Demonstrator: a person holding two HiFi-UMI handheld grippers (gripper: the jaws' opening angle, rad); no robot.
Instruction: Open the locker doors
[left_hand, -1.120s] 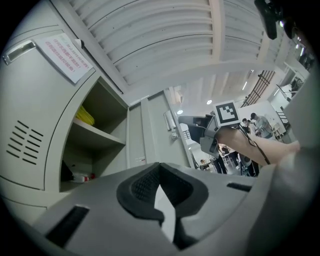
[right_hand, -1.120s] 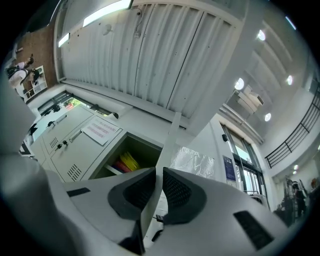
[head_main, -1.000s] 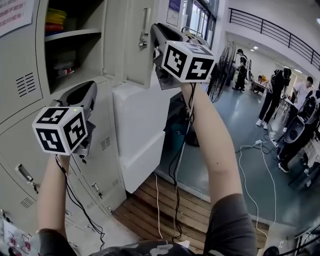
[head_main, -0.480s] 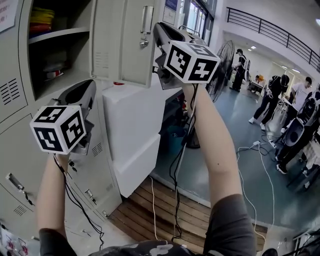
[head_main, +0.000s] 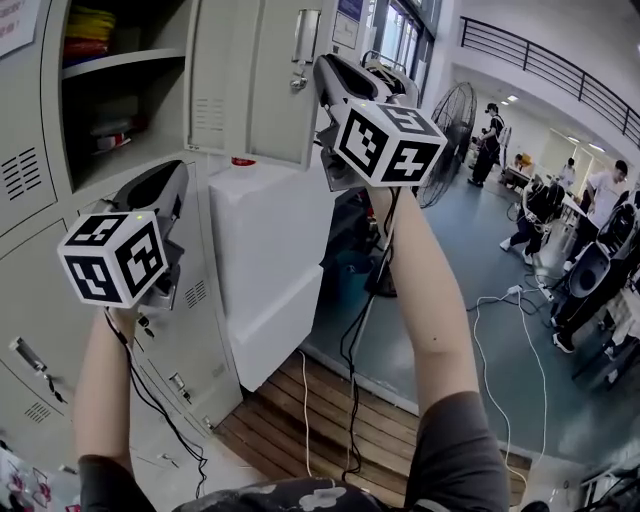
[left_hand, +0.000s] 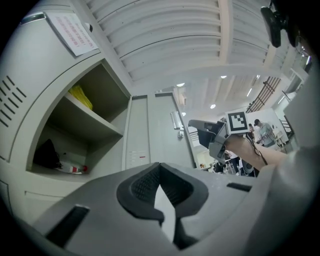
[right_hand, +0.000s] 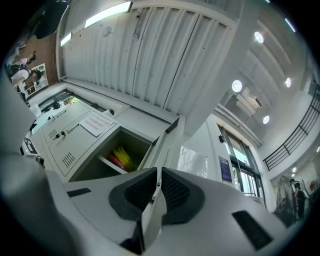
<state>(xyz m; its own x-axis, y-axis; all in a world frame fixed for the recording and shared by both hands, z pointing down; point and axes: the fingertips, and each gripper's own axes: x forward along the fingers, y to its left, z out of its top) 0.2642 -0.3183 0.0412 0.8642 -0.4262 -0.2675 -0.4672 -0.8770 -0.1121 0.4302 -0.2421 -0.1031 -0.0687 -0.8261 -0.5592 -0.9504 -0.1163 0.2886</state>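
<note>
I am holding my right tool (right_hand: 156, 172) up high, its jaws nearly pressed together and pinching the free edge of the upper locker door (head_main: 245, 80), just below the door's metal handle (head_main: 303, 40). The door is standing swung out from the lockers, so the compartment (head_main: 110, 110) behind it is showing. Inside, something yellow (head_main: 90, 22) is lying on a shelf (head_main: 120, 62), with a few smaller things below it that I cannot make out.

I am keeping my left tool (left_hand: 159, 167) lower and to the left, with its jaw tips pressed together on nothing. It is hanging in front of the lockers without touching them, tilted up towards the open compartment. The lower locker doors (head_main: 40, 300) beside and under it are sitting closed. A white cabinet (head_main: 270, 240) is standing just beside the lockers, under the open door.
</note>
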